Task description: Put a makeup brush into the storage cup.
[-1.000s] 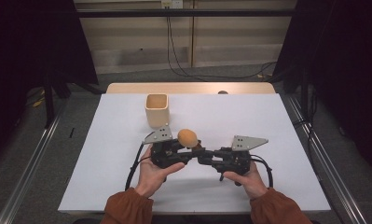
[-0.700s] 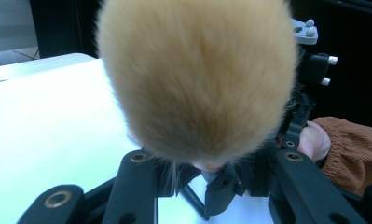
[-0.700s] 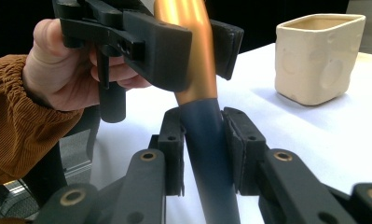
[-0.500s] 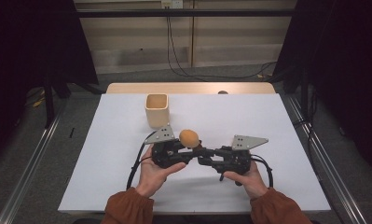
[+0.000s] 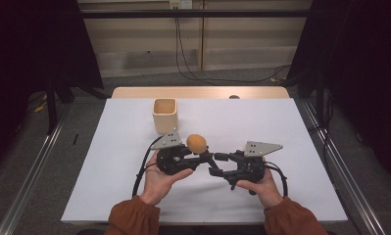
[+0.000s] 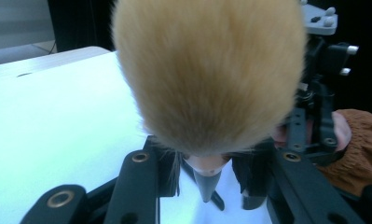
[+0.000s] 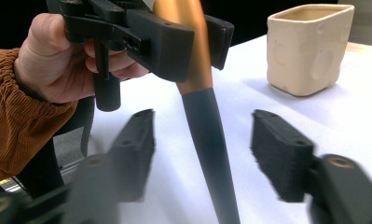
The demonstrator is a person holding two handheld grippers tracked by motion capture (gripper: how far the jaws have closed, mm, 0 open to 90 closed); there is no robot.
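Both grippers met at the brush [image 5: 197, 143]: the left gripper [image 5: 203, 157] clamped its gold ferrule, while the right gripper [image 7: 202, 140] had just been opening around the dark handle, pads apart from it; a steady left grip would keep the brush upright for the cup [image 5: 164, 115].

A lab-style recording bay: white-covered table [image 5: 134, 196] ringed by black curtains [image 5: 31, 58], metal floor rails [image 5: 31, 181] either side, cables [image 5: 193, 63] hanging from a wall socket [image 5: 179, 4], bare grey floor.
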